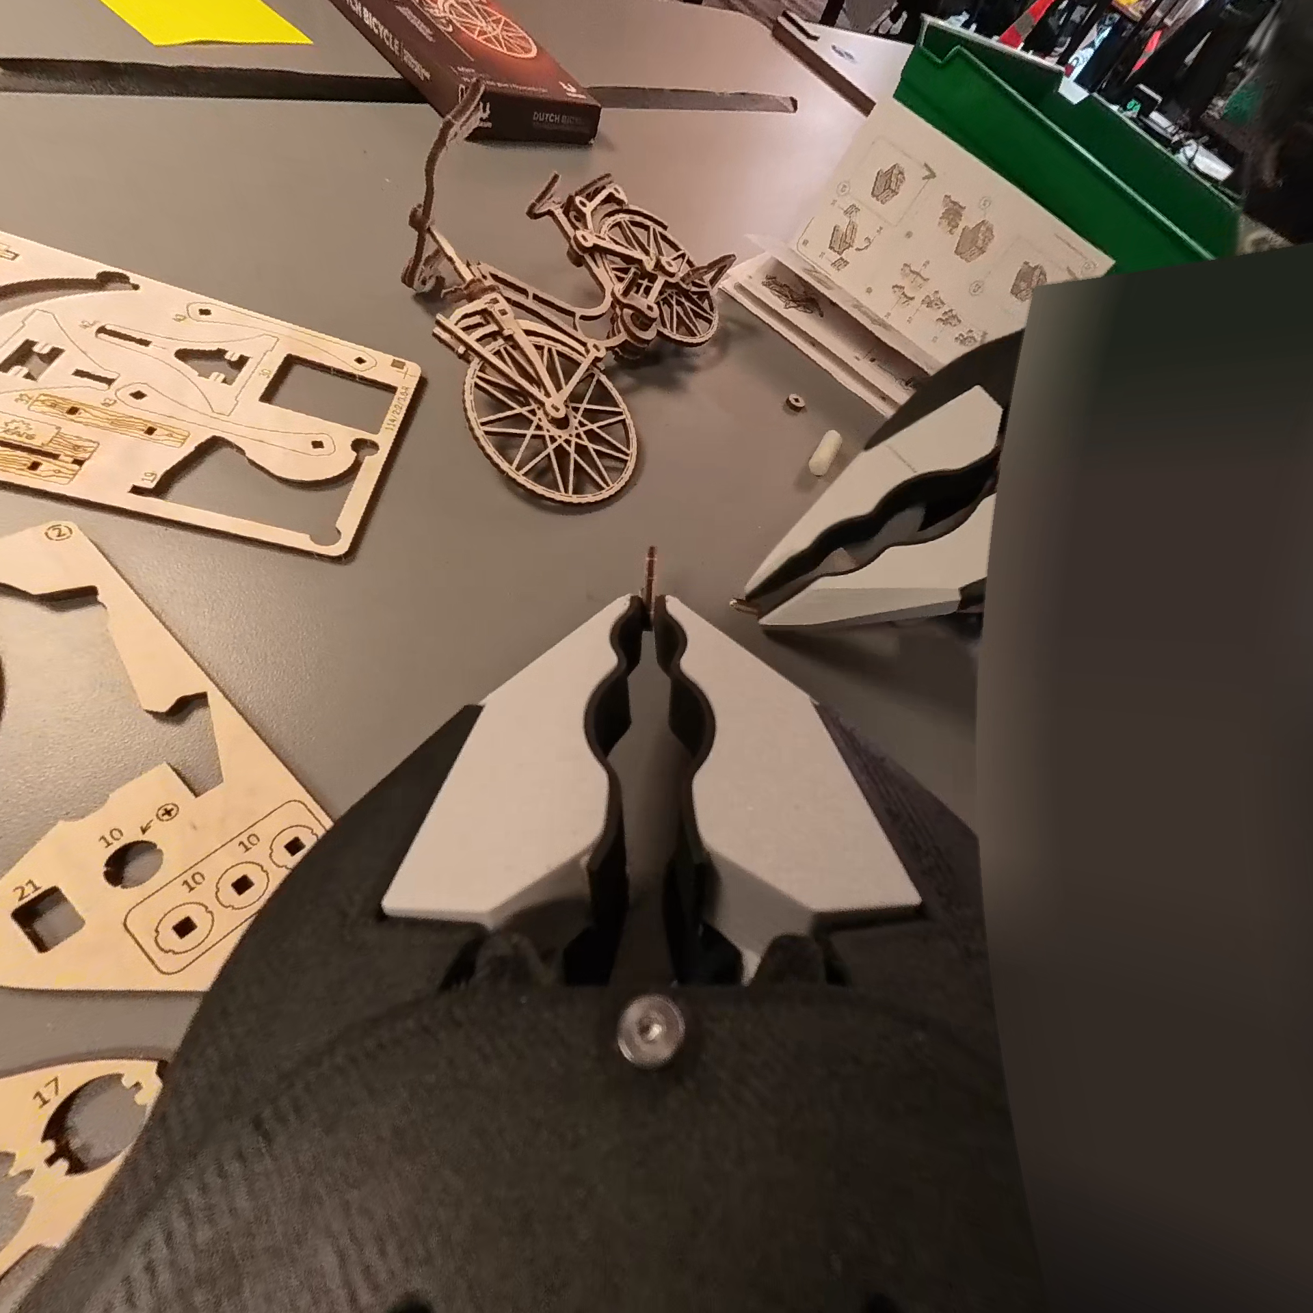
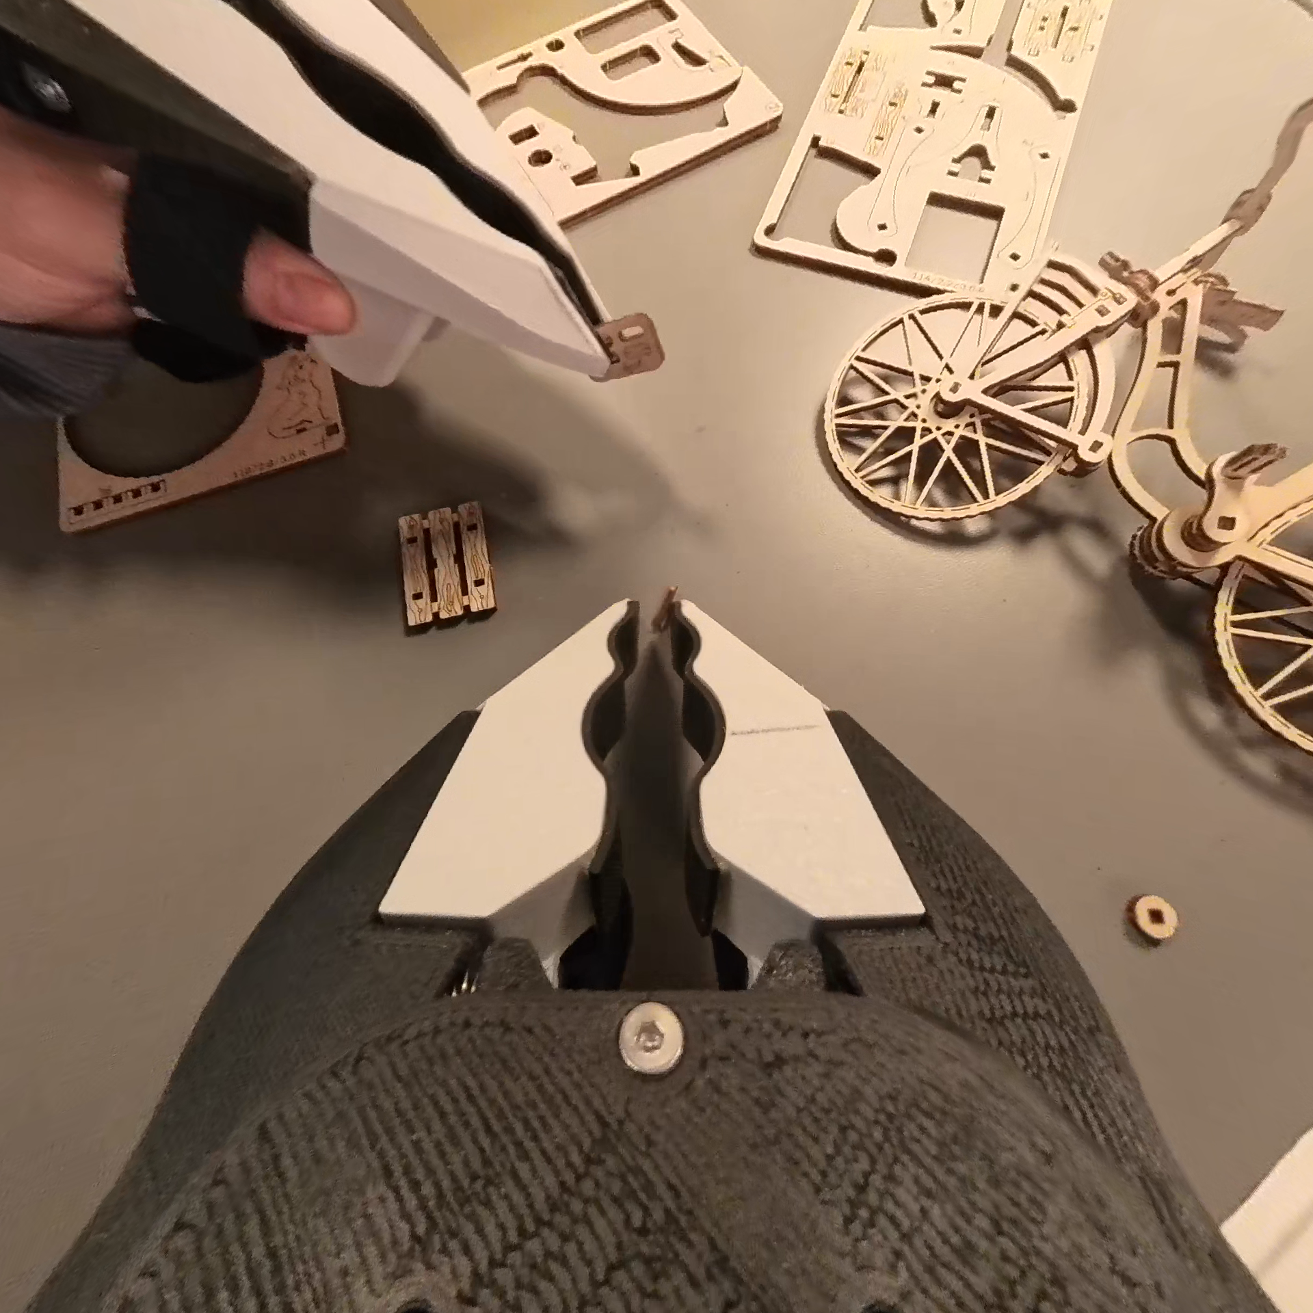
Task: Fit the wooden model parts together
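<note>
Left claw: grey-and-black two-finger gripper point(image 1: 648, 600) pinching a small thin tan plywood tab with a slot point(image 2: 631, 346) by its edge, holding it clear above the grey tabletop point(image 1: 355, 625).
Right claw: matching grey-and-black gripper point(image 2: 661, 609) nipping a tiny wooden sliver point(image 2: 668, 600) at the very fingertips, pointing toward the tab.
Bicycle: half-built laser-cut plywood bicycle model point(image 1: 547, 369) lying on its side beyond both claws, well apart from them.
Sheets: pale plywood part sheets with empty cutouts point(image 1: 199, 412) lying flat to the left.
Slatted piece: small three-plank wooden panel point(image 2: 447, 565) resting on the table, free.
Handling: both held parts looking very light, stiff, brittle; gripping on flat faces near an edge, gently, leaving slot and tenon exposed; probably snapping under twisting.
</note>
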`<state>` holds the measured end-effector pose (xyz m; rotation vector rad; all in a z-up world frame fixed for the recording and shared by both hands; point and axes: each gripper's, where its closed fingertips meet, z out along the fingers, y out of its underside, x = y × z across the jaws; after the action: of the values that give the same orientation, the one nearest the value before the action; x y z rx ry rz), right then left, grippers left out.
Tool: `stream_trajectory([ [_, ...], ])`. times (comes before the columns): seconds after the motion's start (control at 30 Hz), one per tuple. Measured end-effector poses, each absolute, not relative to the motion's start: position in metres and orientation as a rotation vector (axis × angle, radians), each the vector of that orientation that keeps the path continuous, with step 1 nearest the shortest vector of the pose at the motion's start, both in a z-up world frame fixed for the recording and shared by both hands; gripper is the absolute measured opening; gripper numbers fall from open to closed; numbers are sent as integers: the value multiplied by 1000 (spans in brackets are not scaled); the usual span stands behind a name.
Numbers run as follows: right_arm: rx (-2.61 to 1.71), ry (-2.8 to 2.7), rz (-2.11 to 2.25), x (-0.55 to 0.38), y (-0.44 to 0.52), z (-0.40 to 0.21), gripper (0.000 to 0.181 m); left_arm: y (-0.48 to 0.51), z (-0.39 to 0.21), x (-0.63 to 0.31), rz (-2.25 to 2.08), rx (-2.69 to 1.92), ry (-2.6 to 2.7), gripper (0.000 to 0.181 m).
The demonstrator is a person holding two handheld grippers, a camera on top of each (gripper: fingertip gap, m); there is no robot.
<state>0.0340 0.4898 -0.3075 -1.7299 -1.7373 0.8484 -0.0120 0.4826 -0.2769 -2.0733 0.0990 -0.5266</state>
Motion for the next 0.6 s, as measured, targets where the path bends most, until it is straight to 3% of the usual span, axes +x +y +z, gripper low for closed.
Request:
stream_trajectory([
  [0.6,-1776,-1632,809,27,491,-307,5,482,-279,-9,-539,-2090,116,1],
])
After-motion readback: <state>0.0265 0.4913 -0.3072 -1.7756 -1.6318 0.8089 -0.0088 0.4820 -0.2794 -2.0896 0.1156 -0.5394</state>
